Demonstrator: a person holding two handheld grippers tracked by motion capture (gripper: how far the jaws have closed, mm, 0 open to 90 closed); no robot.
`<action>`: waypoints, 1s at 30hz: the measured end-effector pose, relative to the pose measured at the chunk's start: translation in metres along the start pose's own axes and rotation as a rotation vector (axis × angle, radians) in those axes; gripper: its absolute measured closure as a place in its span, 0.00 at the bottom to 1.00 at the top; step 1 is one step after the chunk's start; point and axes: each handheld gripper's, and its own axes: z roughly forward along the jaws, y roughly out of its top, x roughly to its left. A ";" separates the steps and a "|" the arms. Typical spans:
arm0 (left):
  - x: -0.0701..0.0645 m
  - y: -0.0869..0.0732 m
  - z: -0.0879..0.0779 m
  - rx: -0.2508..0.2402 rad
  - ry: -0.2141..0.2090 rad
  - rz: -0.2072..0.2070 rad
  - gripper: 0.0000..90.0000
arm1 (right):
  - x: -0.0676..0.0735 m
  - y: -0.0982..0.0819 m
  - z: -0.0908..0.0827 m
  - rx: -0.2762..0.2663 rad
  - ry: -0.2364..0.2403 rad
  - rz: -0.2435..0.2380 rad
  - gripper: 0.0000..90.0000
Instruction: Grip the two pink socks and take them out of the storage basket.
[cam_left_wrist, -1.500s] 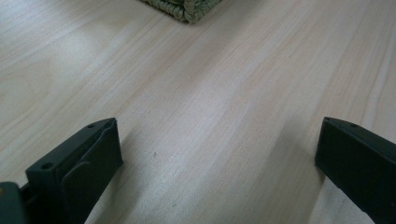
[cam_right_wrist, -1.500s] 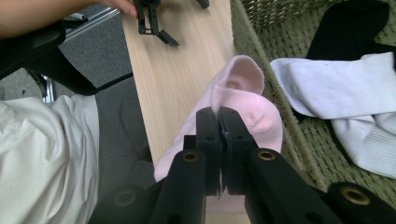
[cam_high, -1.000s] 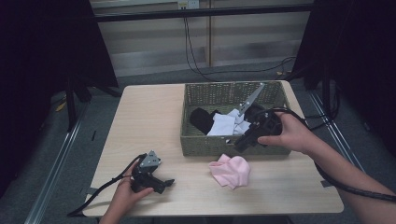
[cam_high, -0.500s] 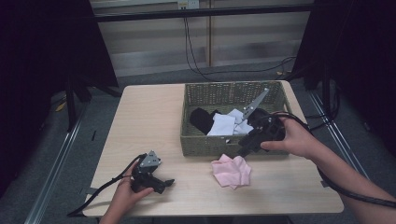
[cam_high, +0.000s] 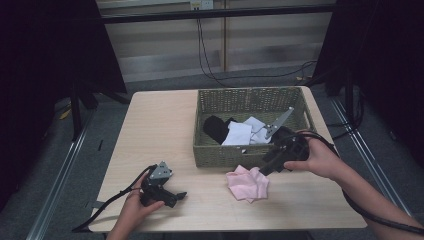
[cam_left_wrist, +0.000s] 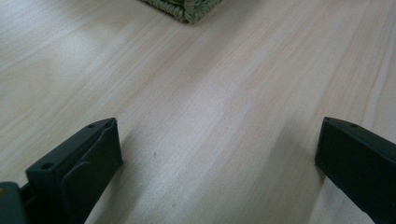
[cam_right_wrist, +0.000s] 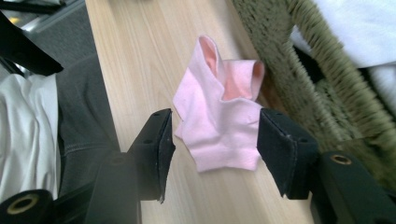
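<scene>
A: Since a second ago my right gripper (cam_high: 264, 169) has come down from the rim of the green woven wicker basket (cam_high: 220, 155) to the table, and the small pink cotton sock (cam_high: 247, 183) now lies flatter on the pale wooden tabletop (cam_high: 160, 125) than it did then. The jaws have just been opening, and nothing is pinched between them.

B: So the sock is free?

A: It looks free. In the right gripper view the sock (cam_right_wrist: 219, 121) lies on the wood between the two black jaws, but the pads stand clear of it on both sides. It sits just beside the basket's front wall (cam_right_wrist: 299, 56), outside it.

B: And your left?

A: The left gripper (cam_high: 167, 195) rests near the front left of the table, jaws spread wide over bare wood (cam_left_wrist: 210, 116), holding nothing.

B: How would you take the sock up cleanly?

A: I would lower the right gripper until both pads straddle the thick folded middle, then close squarely, so I catch all layers and not one loose edge. I would also keep the far jaw off the wicker.

B: How does the sock look?

A: Soft, crumpled, folded over itself, its open cuff turned toward the basket and showing a deeper pink inside.
</scene>
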 end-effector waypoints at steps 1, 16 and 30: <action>0.000 0.000 0.000 0.001 0.000 0.000 0.00 | 0.000 -0.003 0.002 0.004 -0.008 0.001 0.50; 0.000 0.000 0.000 0.000 0.000 0.000 0.00 | -0.004 -0.030 0.025 -0.056 -0.030 0.018 0.43; 0.000 0.000 0.000 0.001 0.000 -0.001 0.00 | -0.009 -0.061 0.055 -0.111 -0.046 0.049 0.41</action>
